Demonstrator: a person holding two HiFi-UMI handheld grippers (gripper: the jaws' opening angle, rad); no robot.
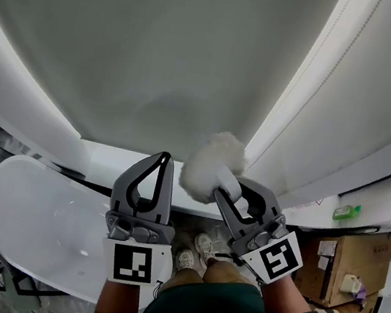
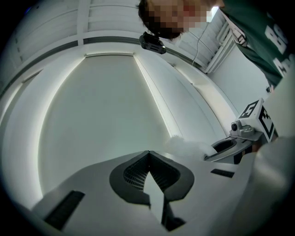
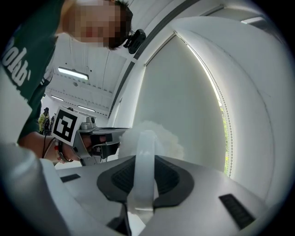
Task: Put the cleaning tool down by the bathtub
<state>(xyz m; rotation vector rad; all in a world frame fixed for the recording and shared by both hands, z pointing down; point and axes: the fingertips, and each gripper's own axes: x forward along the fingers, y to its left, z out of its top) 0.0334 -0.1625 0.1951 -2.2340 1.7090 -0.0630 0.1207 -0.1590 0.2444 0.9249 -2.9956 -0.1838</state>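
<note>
The one cleaning tool [image 1: 213,164], handle mostly hidden, is clamped between the fingers of the right gripper [image 1: 229,188]; the left gripper [image 1: 164,159] has its fingers closed, empty.

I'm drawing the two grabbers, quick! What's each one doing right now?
Left gripper: closed, holding nothing.
Right gripper: closed on the white handle of the fluffy duster.

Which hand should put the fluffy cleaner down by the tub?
Right. The right hand-held gripper is shut on the cleaning tool, by its white handle. The left hand-held gripper is shut with nothing between its jaws.
</note>
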